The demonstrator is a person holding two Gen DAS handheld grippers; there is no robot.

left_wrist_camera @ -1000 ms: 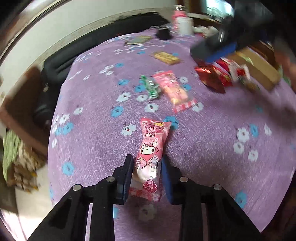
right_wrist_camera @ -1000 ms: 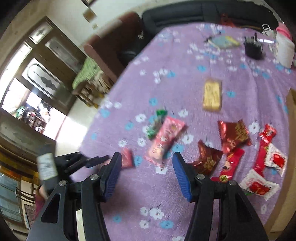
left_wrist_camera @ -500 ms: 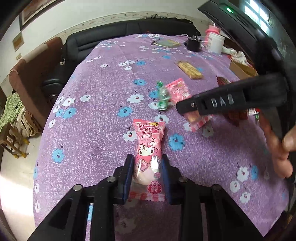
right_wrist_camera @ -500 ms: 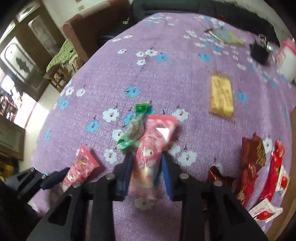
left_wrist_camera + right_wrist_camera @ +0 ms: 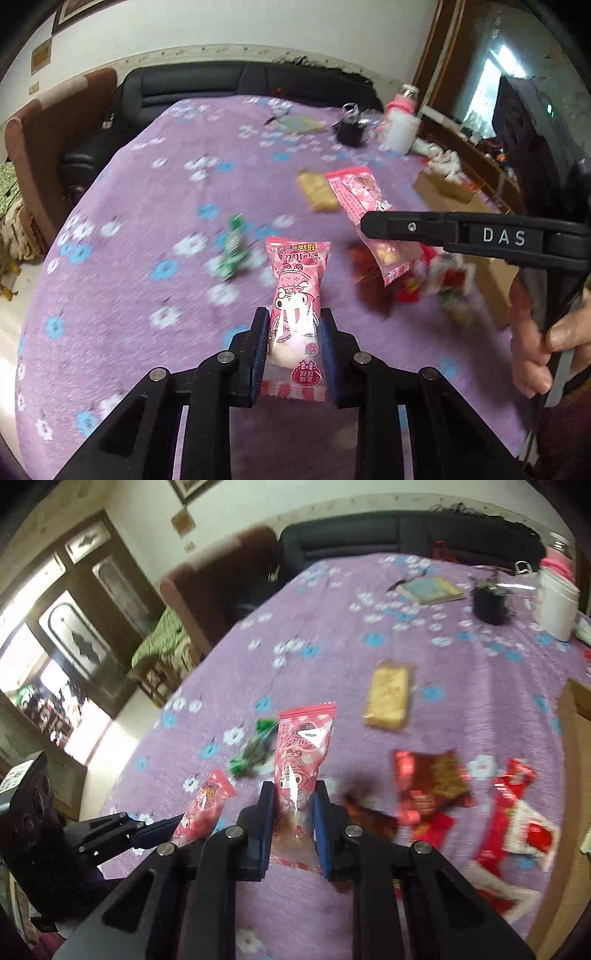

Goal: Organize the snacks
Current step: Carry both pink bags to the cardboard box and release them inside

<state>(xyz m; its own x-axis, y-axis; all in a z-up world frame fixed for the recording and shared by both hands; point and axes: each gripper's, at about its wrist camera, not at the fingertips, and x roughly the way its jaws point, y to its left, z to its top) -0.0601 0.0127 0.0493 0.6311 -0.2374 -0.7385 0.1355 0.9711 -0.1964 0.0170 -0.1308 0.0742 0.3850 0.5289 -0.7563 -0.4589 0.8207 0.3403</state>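
- The left gripper (image 5: 293, 341) is clamped on a pink pack (image 5: 295, 306); its blue pads (image 5: 258, 354) press both sides of the lower half, and the top of the pack sticks out ahead of the jaws, above the purple cloth (image 5: 147, 221).
- The right gripper (image 5: 294, 823) is clenched on a second pink pack (image 5: 301, 760), gripped near its lower end, with the crimped top pointing forward past the jaws.
- In the left wrist view, the right gripper reaches in from the right as a black bar marked "DAS", held by a hand (image 5: 535, 332), its pack hanging across its tip.
- In the right wrist view, the left gripper sits low and to the left of the jaws, its pack pointing up and to the right.
- A green candy (image 5: 255, 753) lies on the cloth just ahead and left of the right jaws.
- A yellow biscuit pack (image 5: 388, 694) lies further ahead, to the right.
- Red packs (image 5: 432, 782) are scattered to the right of the right jaws, blurred.
- A cardboard box (image 5: 447, 184) stands far right of the left jaws.
- A white cup (image 5: 556, 605) and a black object (image 5: 489, 603) stand at the far end of the cloth.
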